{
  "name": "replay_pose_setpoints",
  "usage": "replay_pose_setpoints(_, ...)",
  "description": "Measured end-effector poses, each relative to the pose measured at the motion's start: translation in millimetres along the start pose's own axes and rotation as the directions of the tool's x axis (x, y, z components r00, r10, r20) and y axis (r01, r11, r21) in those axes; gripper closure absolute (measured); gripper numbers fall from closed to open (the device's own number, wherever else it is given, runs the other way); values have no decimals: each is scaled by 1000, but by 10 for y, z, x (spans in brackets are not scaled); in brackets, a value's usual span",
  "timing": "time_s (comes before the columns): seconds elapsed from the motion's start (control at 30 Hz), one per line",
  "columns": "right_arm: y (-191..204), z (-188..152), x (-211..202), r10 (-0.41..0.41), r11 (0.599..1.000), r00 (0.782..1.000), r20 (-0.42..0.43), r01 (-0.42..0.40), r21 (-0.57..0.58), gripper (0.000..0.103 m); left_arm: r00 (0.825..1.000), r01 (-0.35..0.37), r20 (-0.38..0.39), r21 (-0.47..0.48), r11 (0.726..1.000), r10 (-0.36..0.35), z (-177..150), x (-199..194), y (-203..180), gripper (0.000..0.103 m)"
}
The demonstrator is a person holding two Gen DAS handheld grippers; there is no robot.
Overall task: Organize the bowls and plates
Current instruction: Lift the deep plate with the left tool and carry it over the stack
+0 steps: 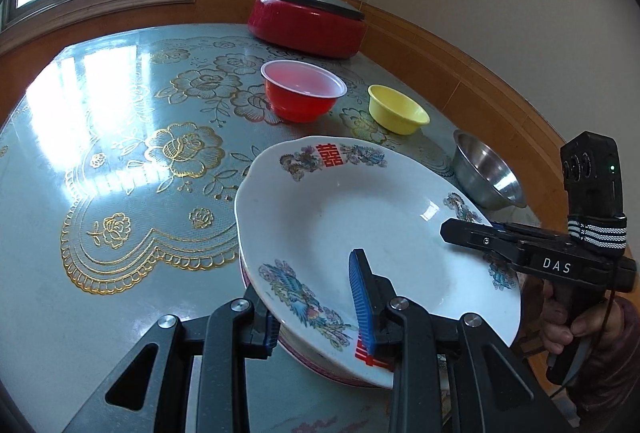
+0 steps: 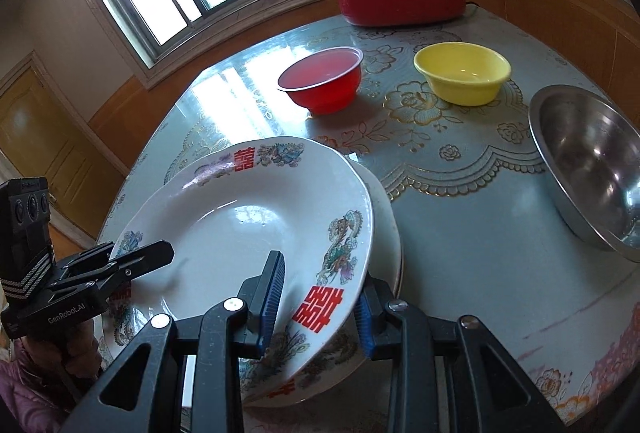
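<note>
A white plate (image 1: pixel 360 217) with red characters and bird patterns is held by both grippers, tilted just above a second plate (image 2: pixel 386 229) whose rim shows beneath it. My left gripper (image 1: pixel 316 313) is shut on its near rim. My right gripper (image 2: pixel 320 309) is shut on the opposite rim and also shows in the left wrist view (image 1: pixel 472 233). The left gripper shows in the right wrist view (image 2: pixel 152 257). A red bowl (image 1: pixel 302 89), a yellow bowl (image 1: pixel 396 109) and a steel bowl (image 1: pixel 486 169) stand beyond the plates.
A red lidded electric pot (image 1: pixel 306 19) stands at the table's far edge by the wall. The table (image 1: pixel 120 153) has a glossy flowered cover. A window is to the left, wood panelling behind.
</note>
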State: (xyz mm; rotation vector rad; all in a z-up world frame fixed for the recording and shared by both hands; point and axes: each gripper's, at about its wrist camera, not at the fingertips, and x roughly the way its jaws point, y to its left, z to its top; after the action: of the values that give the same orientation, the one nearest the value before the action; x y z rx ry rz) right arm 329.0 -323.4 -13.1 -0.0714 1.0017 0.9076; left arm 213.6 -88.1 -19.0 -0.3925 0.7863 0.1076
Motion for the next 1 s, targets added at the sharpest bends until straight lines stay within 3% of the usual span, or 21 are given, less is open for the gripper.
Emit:
replay_pose_setpoints(0.17,-51,-21,-10,3,1000,1000,0,-3,11,71,999,-6,-34,-6,1000,6,-58,86,-7,69)
replay_pose_setpoints(0.77,-58,-65,-69,12,1000,1000,2,-12,-22,71,999,-1,-37,-9,1000,1,-158,-5,-64,68)
replay_pose_setpoints(1.0,-118,-58,-133,1,1000,1000,14,-1,16,71,998,-7,-56,33,999,9,-155,-6,-96,67)
